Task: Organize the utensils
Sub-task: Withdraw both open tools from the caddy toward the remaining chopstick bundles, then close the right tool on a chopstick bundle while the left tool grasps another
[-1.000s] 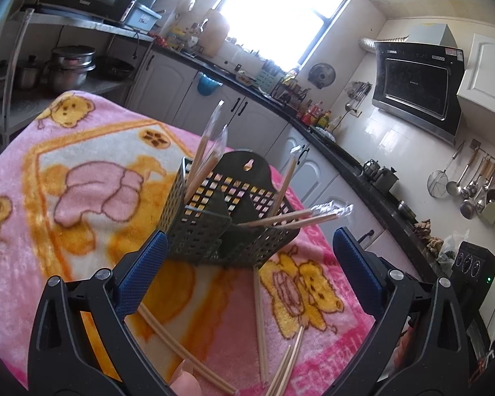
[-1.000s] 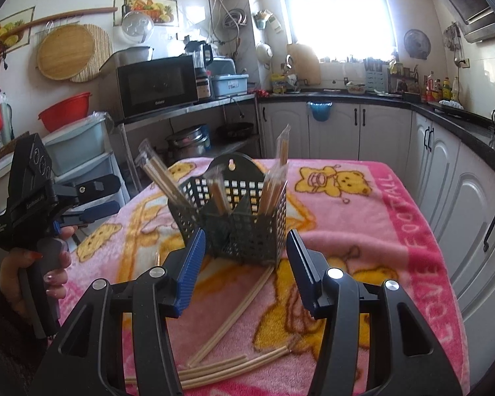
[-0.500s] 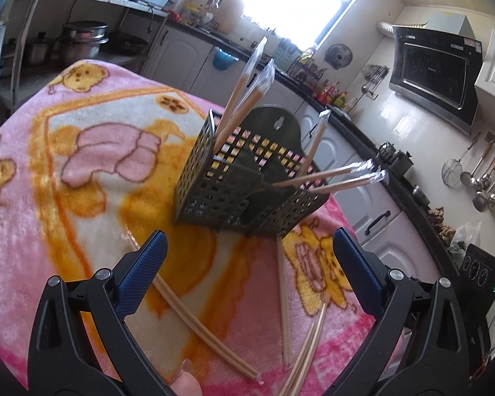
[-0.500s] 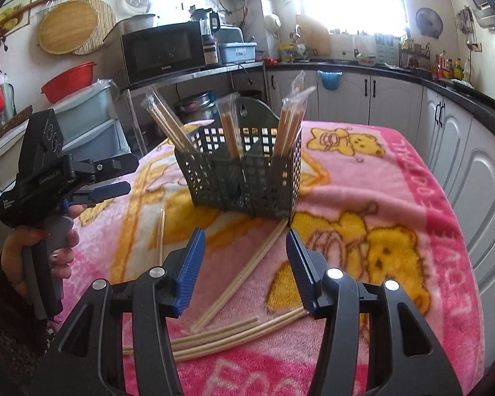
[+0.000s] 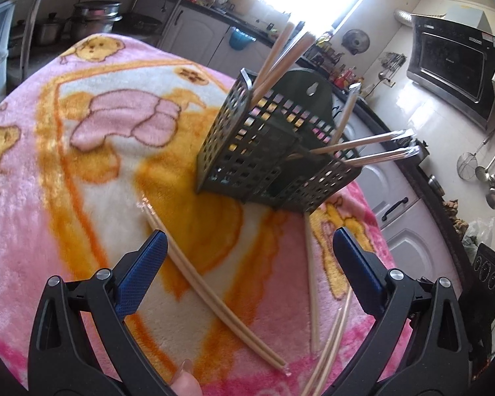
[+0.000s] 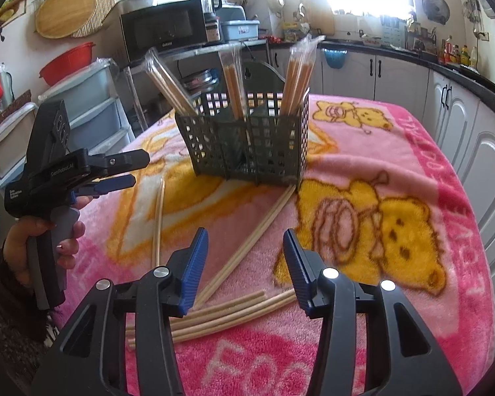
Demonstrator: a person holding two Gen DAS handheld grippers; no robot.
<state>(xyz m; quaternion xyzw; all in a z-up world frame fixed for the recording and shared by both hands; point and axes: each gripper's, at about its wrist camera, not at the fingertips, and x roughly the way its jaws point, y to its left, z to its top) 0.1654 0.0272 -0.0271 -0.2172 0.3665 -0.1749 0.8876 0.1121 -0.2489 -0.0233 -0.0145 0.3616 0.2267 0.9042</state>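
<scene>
A dark green mesh utensil caddy (image 5: 267,151) (image 6: 247,145) stands on the pink bear blanket (image 5: 92,151) (image 6: 379,171) and holds several plastic-wrapped chopstick pairs. More wrapped pairs lie flat on the blanket. One pair (image 5: 211,297) lies between the jaws of my open, empty left gripper (image 5: 247,264). Another pair (image 6: 250,244) runs from the caddy toward my open, empty right gripper (image 6: 244,257), and several more pairs (image 6: 221,316) lie crosswise just under it. The left gripper also shows in the right wrist view (image 6: 128,171), held in a hand at the table's left edge.
The blanket-covered table is ringed by kitchen cabinets (image 6: 458,122), a shelf with a microwave (image 6: 163,29) and plastic drawers (image 6: 82,105). A single pair of chopsticks (image 6: 158,221) lies left of the caddy.
Both grippers have dropped and tilted down toward the blanket. The caddy now sits higher in both views and the loose chopsticks lie closer under the jaws. Nothing was gripped.
</scene>
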